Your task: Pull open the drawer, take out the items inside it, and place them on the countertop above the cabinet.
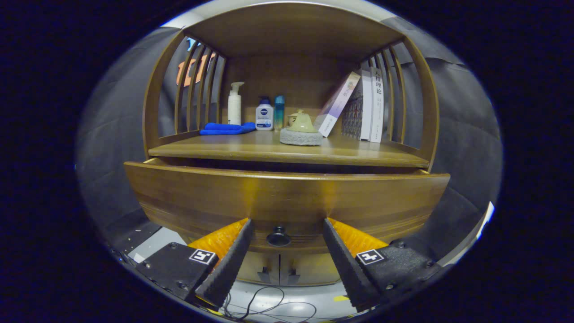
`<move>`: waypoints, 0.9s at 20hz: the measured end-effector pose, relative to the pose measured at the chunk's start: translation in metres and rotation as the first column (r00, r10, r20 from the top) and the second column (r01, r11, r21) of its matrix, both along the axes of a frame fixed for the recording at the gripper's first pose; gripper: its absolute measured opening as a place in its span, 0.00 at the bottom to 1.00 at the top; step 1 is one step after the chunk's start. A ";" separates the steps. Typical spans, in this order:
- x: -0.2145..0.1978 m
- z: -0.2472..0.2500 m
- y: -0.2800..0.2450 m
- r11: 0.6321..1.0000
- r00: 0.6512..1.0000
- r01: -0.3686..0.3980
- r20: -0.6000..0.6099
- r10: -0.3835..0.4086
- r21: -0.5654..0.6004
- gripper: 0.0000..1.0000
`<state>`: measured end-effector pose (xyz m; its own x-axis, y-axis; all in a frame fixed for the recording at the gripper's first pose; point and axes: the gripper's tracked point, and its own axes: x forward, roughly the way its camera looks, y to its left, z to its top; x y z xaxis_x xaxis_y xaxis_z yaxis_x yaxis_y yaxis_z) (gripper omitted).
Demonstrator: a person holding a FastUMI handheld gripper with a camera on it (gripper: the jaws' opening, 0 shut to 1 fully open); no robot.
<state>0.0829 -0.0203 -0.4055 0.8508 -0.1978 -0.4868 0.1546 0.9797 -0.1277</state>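
A wooden cabinet stands in front of me. Its drawer front [287,197] stands out a little from the cabinet body, with a dark gap above its top edge. The inside of the drawer is hidden. A round dark knob [278,236] sits low on the drawer front, between my fingertips. My gripper [287,224] is open, one finger [233,255] on each side of the knob and neither touching it. Above the drawer lies the wooden countertop [251,150].
On the countertop stand a blue folded cloth [226,128], a white pump bottle [234,104], two smaller bottles [264,114], a pale lidded pot on a grey pad [301,130] and leaning books [358,105]. Slatted sides and a wooden roof enclose it. Cabinet doors [279,269] and cables lie below.
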 end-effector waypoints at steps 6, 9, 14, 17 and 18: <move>0.017 -0.004 -0.004 1.000 1.000 0.005 0.002 -0.005 -0.023 0.99; 0.028 -0.006 -0.005 0.999 1.000 0.011 0.001 -0.011 -0.033 0.99; 0.041 -0.008 -0.007 0.999 1.000 0.021 -0.007 -0.021 -0.040 0.99; 0.045 -0.010 -0.009 0.998 1.000 0.030 -0.006 -0.030 -0.060 0.98; 0.044 -0.010 -0.008 0.997 1.000 0.029 -0.002 -0.029 -0.066 0.98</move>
